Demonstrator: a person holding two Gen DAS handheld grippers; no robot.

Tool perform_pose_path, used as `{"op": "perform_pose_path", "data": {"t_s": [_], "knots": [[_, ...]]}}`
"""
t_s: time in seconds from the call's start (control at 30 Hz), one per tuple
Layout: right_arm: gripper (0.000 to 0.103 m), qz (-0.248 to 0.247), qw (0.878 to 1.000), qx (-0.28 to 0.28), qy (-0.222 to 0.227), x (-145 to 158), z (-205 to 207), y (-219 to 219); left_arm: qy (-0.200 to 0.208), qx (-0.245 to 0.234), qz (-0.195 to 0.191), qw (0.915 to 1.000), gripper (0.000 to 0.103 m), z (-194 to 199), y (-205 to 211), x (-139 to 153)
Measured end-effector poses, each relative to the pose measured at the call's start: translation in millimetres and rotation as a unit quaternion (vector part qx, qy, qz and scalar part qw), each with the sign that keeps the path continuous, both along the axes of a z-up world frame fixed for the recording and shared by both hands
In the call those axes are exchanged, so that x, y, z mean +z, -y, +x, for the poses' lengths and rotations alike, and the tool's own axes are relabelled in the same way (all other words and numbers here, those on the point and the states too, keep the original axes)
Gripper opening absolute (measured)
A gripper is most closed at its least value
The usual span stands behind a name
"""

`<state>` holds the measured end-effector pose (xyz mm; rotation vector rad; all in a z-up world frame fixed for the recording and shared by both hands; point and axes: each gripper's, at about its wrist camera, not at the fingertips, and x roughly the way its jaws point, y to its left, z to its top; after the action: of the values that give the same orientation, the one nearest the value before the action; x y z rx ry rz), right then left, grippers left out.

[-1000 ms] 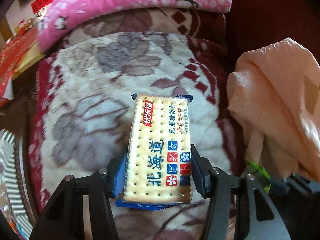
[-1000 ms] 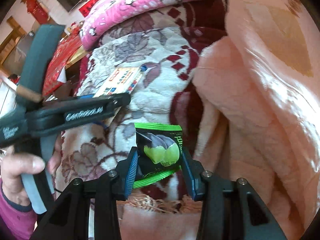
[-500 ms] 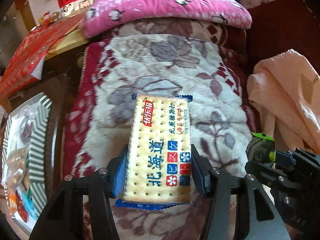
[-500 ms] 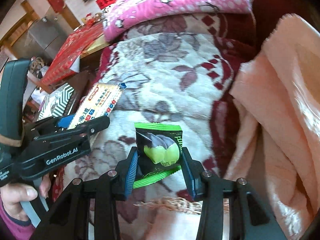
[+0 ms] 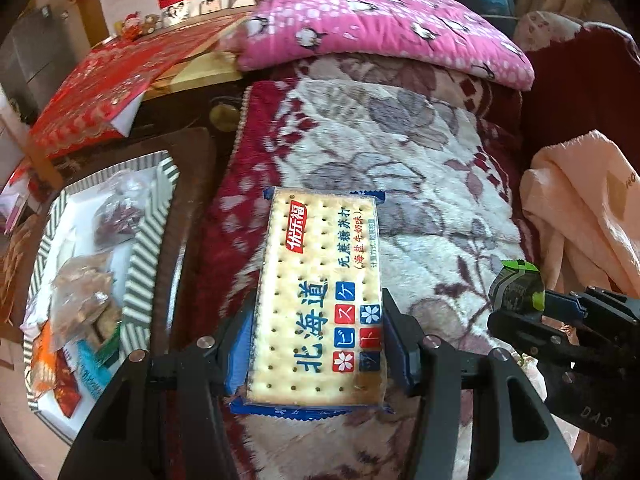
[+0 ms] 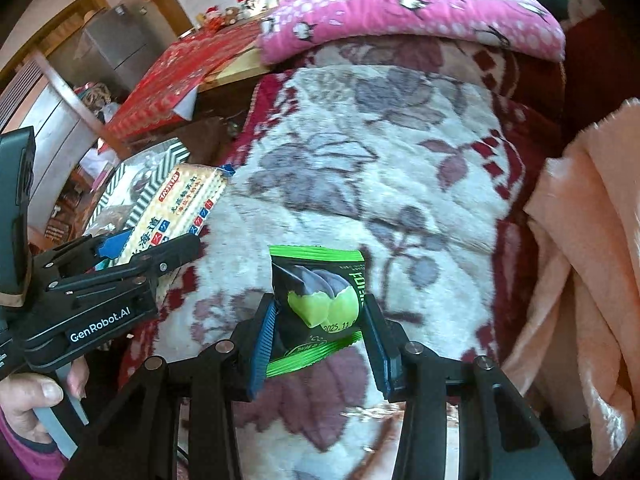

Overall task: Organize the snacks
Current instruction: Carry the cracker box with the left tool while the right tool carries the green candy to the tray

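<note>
My left gripper (image 5: 316,344) is shut on a long cracker packet (image 5: 320,292) with a blue wrapper edge, held above the flowered blanket. The same cracker packet (image 6: 176,208) and left gripper (image 6: 132,248) show at the left of the right wrist view, with a hand on the handle. My right gripper (image 6: 318,332) is shut on a small black and green snack pouch (image 6: 320,292). That snack pouch (image 5: 518,288) and the right gripper (image 5: 532,312) appear at the right edge of the left wrist view. A striped tray (image 5: 144,248) holding several wrapped snacks lies at the left.
The flowered white and maroon blanket (image 5: 380,152) covers a sofa seat. A pink pillow (image 5: 380,24) lies at its far end. A peach cloth (image 5: 580,208) is bunched at the right. A table with a red cloth (image 5: 108,80) stands beyond the striped tray (image 6: 152,172).
Both grippers have travelled left over the blanket with their snacks still held. The striped tray has come into view at the left, and the peach cloth has slid toward the right edge.
</note>
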<state>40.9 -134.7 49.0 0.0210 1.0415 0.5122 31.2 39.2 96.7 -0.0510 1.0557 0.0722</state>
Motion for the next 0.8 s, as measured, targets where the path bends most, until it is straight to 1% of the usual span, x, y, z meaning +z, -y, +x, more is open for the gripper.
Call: {"op": "perform_pose_path", "data": {"t_s": [0.4, 0.53, 0.8], "knots": [[0.045, -0.016, 0.998, 0.061, 0.011, 11.5, -9.9, -59.7, 0.018, 0.051, 0.002, 0.9985, 0.055, -30.6, -54.7, 16.4], [0.045, -0.023, 0.995, 0.092, 0.018, 15.8, -13.1, -91.2, 0.023, 0.072, 0.007, 0.9971, 0.055, -41.2, -79.1, 22.4], [0.045, -0.031, 0.986, 0.159, 0.032, 27.6, -17.4, -161.5, 0.027, 0.132, 0.013, 0.9908, 0.055, -64.4, -139.5, 28.5]]}}
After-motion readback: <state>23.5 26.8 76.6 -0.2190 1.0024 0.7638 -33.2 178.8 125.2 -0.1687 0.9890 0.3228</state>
